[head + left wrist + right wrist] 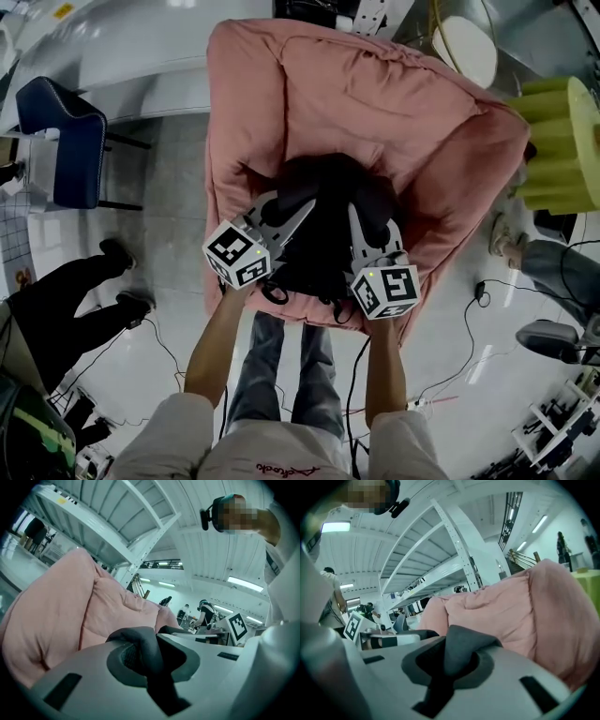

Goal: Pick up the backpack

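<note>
A black backpack (323, 202) lies in the seat of a large pink cushioned chair (375, 103). Both grippers reach into it from the near side, a little apart. My left gripper (298, 214) is at the backpack's left part; in the left gripper view its jaws (150, 653) are shut on a black strap (140, 644) that bulges out between them. My right gripper (361, 223) is at the backpack's right part; in the right gripper view its jaws (450, 660) pinch a fold of dark grey backpack fabric (461, 646). The pink chair (70, 606) fills the space behind both grips.
A blue chair (66, 141) stands at the left, and a person in black (66, 300) sits beside it. A yellow-green foam block (562, 145) is at the right. Cables (469, 347) run over the floor. White metal shelving (117, 522) rises behind the pink chair.
</note>
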A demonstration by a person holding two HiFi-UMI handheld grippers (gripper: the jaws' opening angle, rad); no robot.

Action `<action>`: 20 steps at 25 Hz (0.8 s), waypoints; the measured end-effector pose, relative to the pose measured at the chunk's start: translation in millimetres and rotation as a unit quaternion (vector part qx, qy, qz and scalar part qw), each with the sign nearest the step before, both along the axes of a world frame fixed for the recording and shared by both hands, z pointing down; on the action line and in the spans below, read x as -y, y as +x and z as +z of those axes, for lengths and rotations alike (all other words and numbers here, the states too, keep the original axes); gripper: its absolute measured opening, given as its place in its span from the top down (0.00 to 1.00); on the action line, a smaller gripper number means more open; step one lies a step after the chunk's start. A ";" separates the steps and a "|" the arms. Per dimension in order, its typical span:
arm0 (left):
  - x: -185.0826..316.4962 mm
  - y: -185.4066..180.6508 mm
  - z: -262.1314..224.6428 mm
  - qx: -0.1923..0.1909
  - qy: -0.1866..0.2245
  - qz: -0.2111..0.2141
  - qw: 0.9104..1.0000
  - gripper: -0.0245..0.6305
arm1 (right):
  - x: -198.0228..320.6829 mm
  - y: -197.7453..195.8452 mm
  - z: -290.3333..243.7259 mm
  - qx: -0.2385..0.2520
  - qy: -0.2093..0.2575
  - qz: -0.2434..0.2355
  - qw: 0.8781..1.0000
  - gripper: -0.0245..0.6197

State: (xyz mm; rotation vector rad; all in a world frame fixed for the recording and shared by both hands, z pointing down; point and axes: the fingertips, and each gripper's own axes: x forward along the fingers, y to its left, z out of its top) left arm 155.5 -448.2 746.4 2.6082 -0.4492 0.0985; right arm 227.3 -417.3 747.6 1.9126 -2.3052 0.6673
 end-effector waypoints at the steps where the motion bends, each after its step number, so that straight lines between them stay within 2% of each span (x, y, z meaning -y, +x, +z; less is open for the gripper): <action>1: -7.1 -1.9 -5.8 0.005 0.010 -0.003 1.000 0.87 | -6.8 -3.5 -6.1 -0.004 0.003 0.001 1.000 0.87; 4: -30.3 -6.1 -19.7 0.013 0.035 -0.018 0.999 0.87 | -27.2 -10.8 -22.4 -0.002 0.014 0.011 1.000 0.87; 6: -47.7 -9.4 -26.9 0.010 0.036 -0.029 0.999 0.87 | -42.8 -15.7 -28.7 -0.006 0.017 0.018 1.000 0.87; 11: -90.1 -26.0 -34.9 -0.003 0.007 -0.039 0.999 0.88 | -83.2 -32.6 -40.4 -0.007 0.007 0.020 1.000 0.87; 15: -97.4 -32.4 -46.7 -0.003 -0.005 -0.038 0.999 0.88 | -96.2 -36.8 -51.9 -0.008 0.003 0.010 1.000 0.87; 20: -108.0 -39.6 -66.8 -0.025 -0.018 -0.057 0.998 0.88 | -109.7 -37.3 -67.8 0.003 -0.003 0.011 1.000 0.87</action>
